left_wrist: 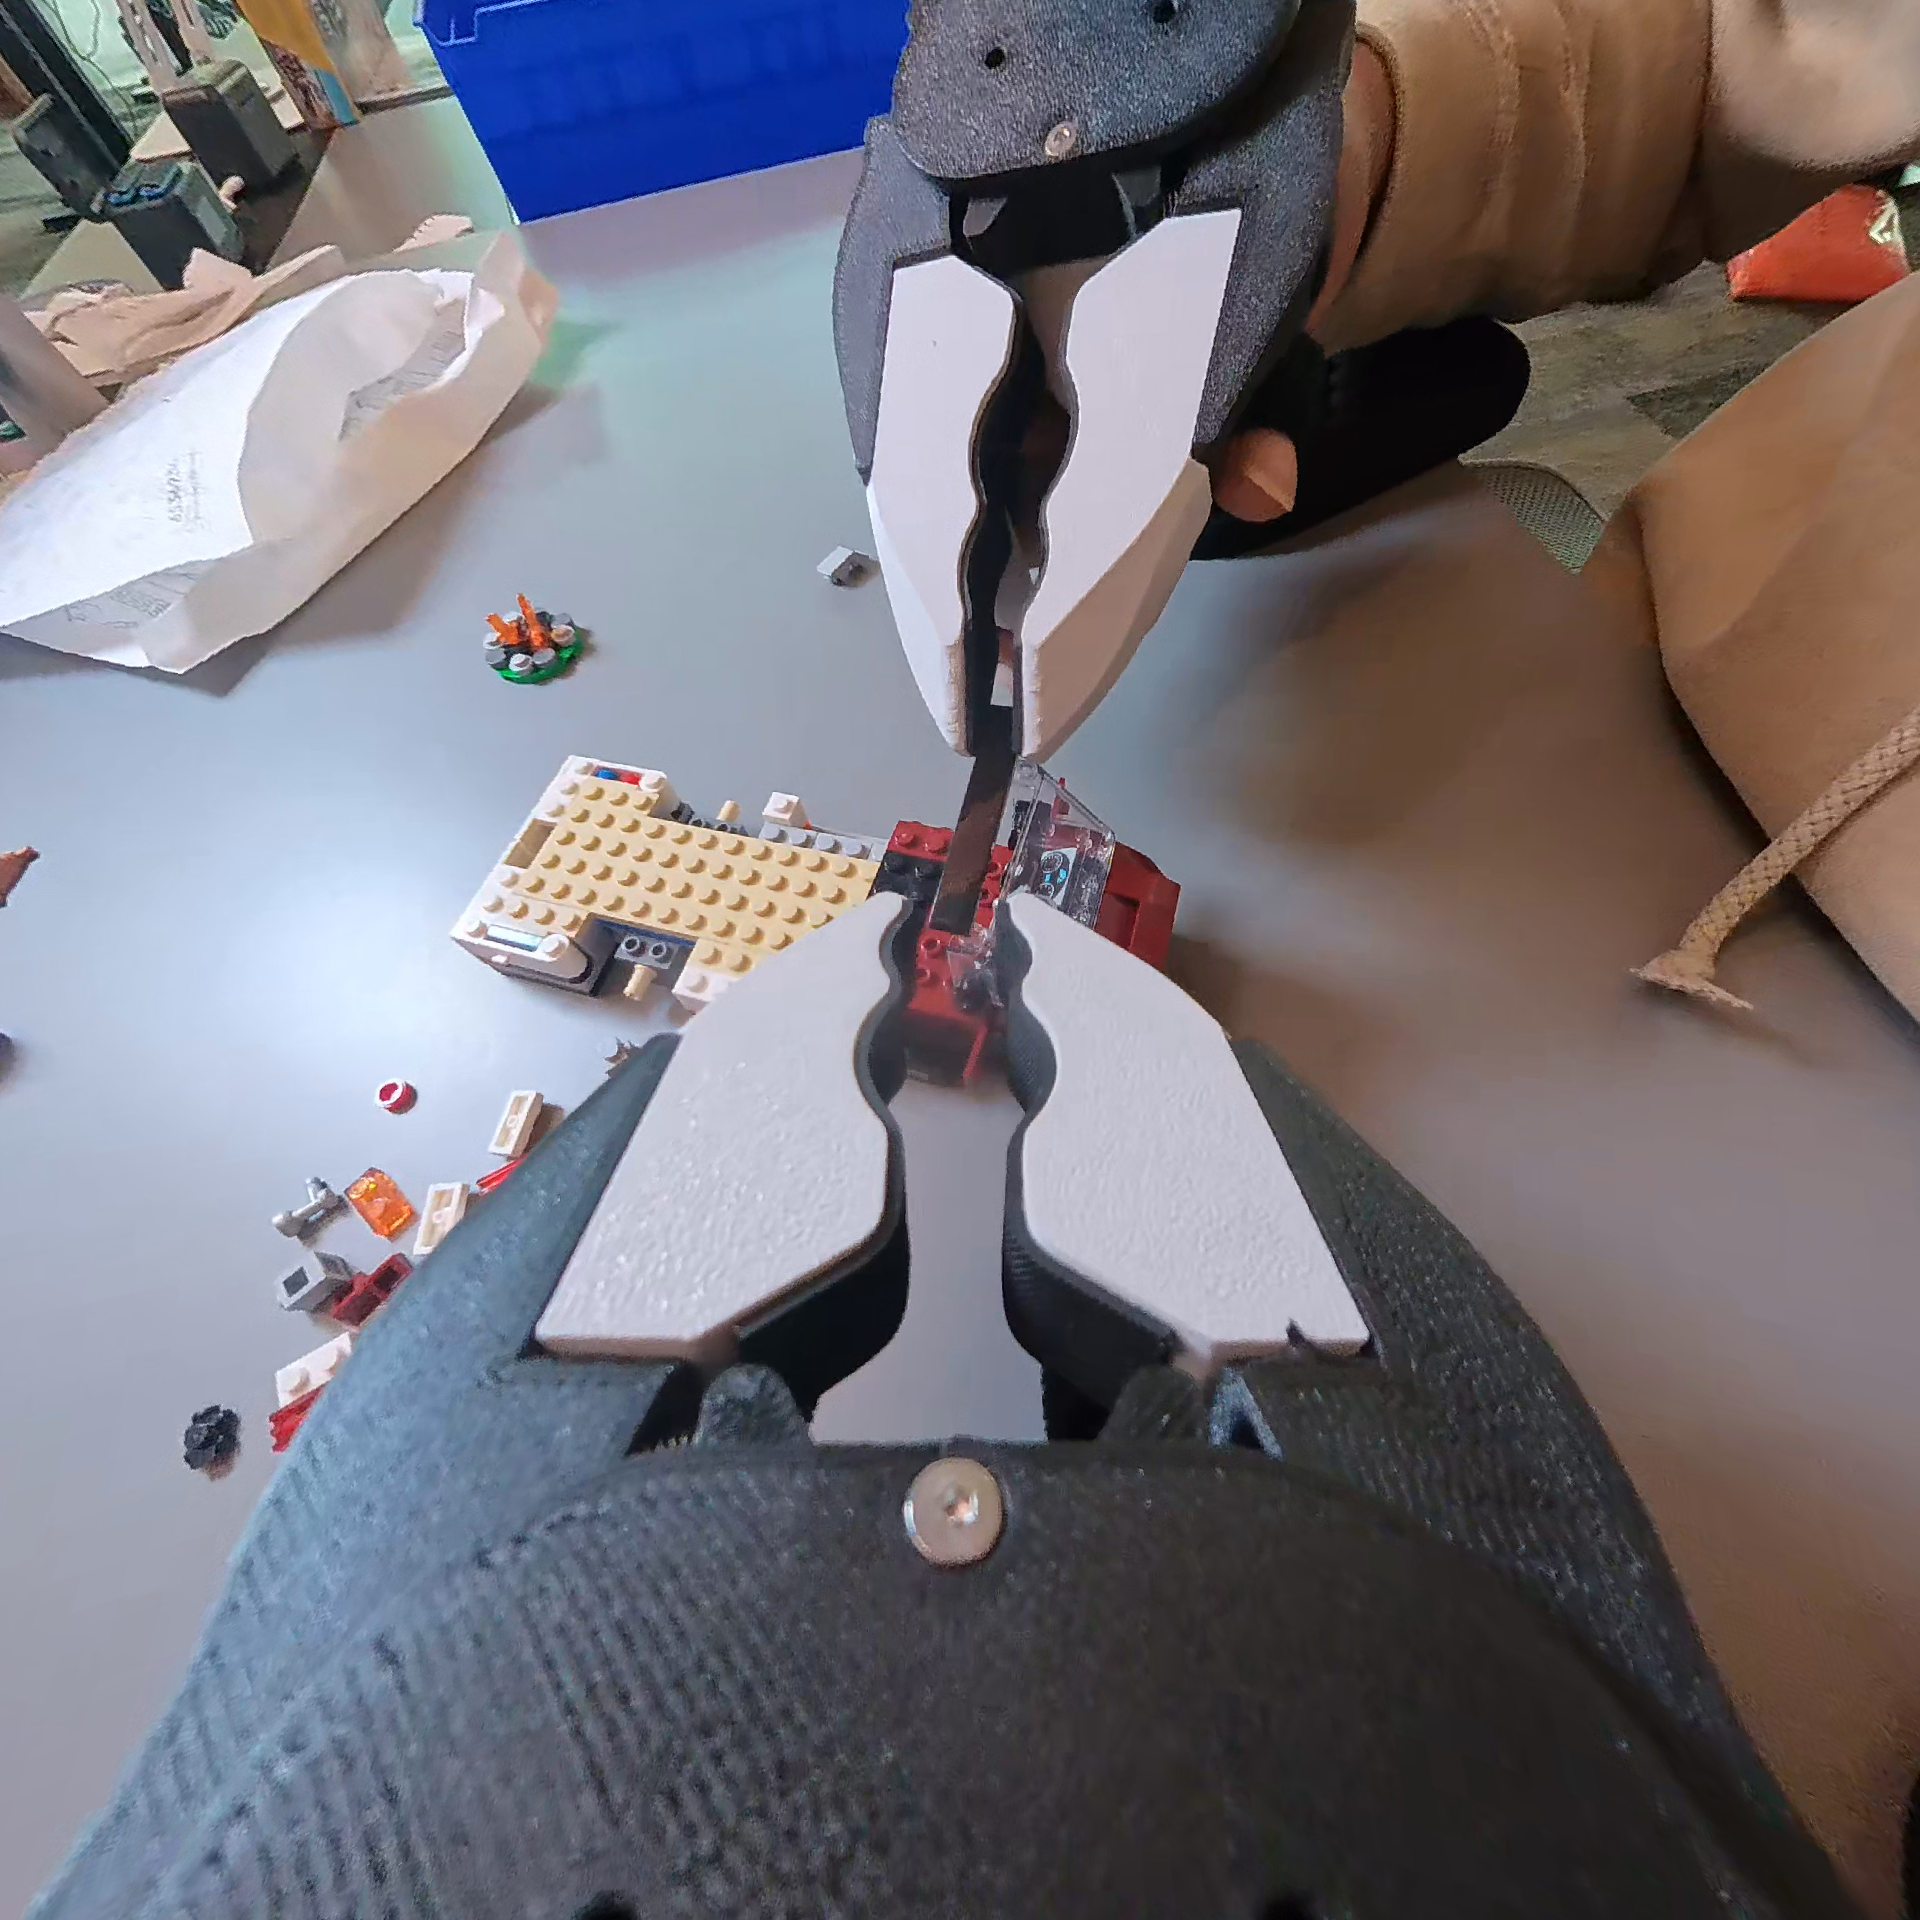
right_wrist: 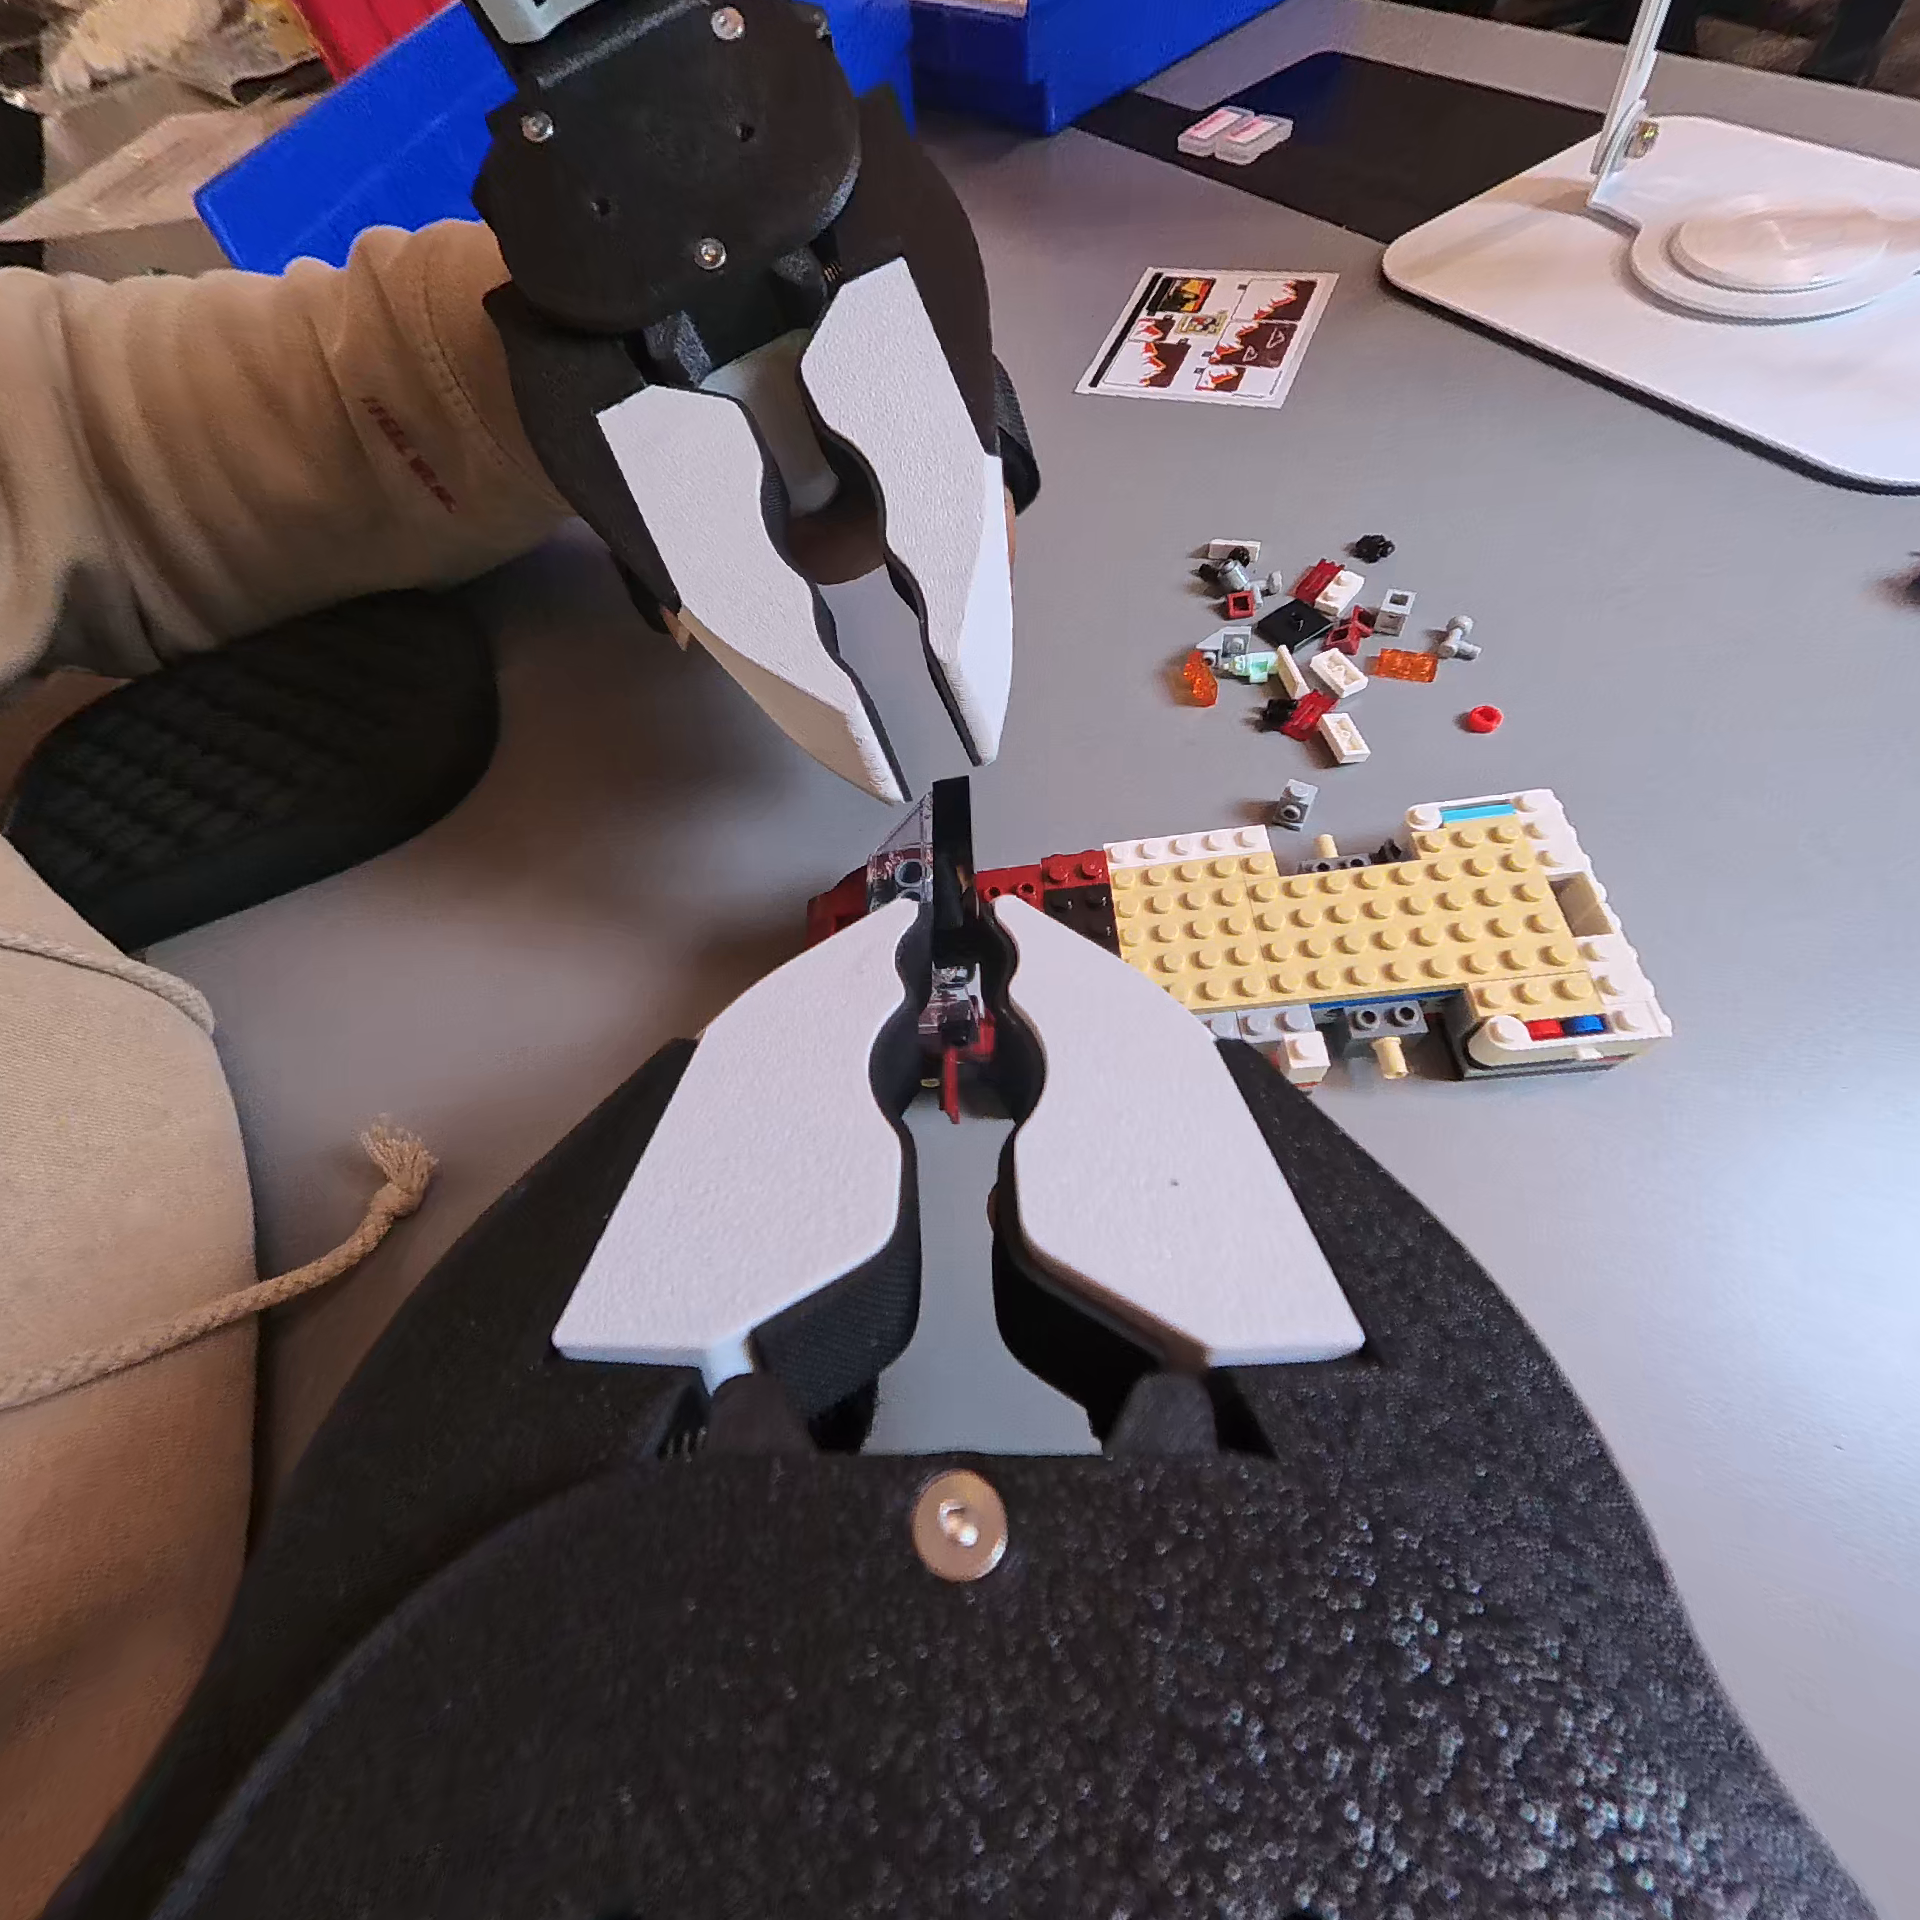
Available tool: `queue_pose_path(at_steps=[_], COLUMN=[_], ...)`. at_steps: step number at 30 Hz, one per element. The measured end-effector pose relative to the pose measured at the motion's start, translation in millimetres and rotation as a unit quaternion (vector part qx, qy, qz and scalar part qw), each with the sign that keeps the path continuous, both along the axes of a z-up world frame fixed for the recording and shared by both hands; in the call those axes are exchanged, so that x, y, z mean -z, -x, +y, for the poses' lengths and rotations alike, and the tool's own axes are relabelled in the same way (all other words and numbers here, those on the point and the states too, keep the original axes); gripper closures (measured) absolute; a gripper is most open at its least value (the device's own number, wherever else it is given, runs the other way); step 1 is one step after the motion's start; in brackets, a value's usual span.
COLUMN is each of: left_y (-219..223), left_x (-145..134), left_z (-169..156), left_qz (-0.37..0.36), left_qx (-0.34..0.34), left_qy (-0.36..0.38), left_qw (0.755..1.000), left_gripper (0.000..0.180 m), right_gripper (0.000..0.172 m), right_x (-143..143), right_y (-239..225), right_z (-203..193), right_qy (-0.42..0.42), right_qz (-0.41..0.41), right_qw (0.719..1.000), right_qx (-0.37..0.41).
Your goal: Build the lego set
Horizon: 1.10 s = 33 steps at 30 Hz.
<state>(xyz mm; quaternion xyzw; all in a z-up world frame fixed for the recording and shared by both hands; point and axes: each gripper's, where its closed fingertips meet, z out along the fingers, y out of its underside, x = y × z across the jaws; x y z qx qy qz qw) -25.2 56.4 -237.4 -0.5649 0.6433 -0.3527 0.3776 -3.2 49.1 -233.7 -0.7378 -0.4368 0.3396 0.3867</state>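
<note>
My right gripper [right_wrist: 956, 909] is shut on a thin black flat piece [right_wrist: 951, 862] held on edge, with a small clear part [right_wrist: 951, 997] and red bits on it between the fingers. The left wrist view shows the right gripper [left_wrist: 987, 738] coming from above with the black piece [left_wrist: 971, 842] sticking out of its tips. My left gripper [left_wrist: 956, 920] is open, and its fingertips [right_wrist: 982, 727] stand apart just over the piece's free end without pressing it. Below lies a brick model with a tan studded deck [right_wrist: 1351, 914], a dark red front [left_wrist: 1132, 904] and a clear windscreen [left_wrist: 1070, 847].
Loose small bricks [right_wrist: 1320, 644] lie beside the model on the grey table [right_wrist: 1662, 675], also in the left wrist view [left_wrist: 364, 1226]. A small campfire build [left_wrist: 532, 644], a white paper bag [left_wrist: 260, 447], a blue bin [left_wrist: 665, 94], a sticker sheet [right_wrist: 1205, 332] and a white stand base [right_wrist: 1662, 260] lie around. Both grippers' tips are close together, under 4 cm apart.
</note>
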Motion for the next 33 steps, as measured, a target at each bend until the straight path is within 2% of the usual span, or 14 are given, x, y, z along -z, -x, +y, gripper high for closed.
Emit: queue_pose_path(at_steps=[14, 24, 33], left_y=[1.3, 2.0, 1.9], left_x=[4.8, 5.2, 5.2], left_z=[-1.5, -1.9, -2.1], left_qz=[0.010, 0.010, 0.010], left_qx=[0.011, 0.019, 0.023], left_qy=[0.010, 0.010, 0.010], left_qw=[1.000, 1.000, 1.000], left_gripper=[0.172, 0.172, 0.172], right_gripper=[0.163, 0.156, 0.159], right_x=[6.0, 10.4, 11.7], right_y=[1.6, -7.4, -5.1], right_z=[-2.0, -4.0, -5.4], right_qy=[-0.009, -0.032, -0.037], right_qz=[-0.015, -0.034, -0.031], right_qw=[1.000, 0.999, 0.999], right_qx=[-0.007, -0.008, -0.013])
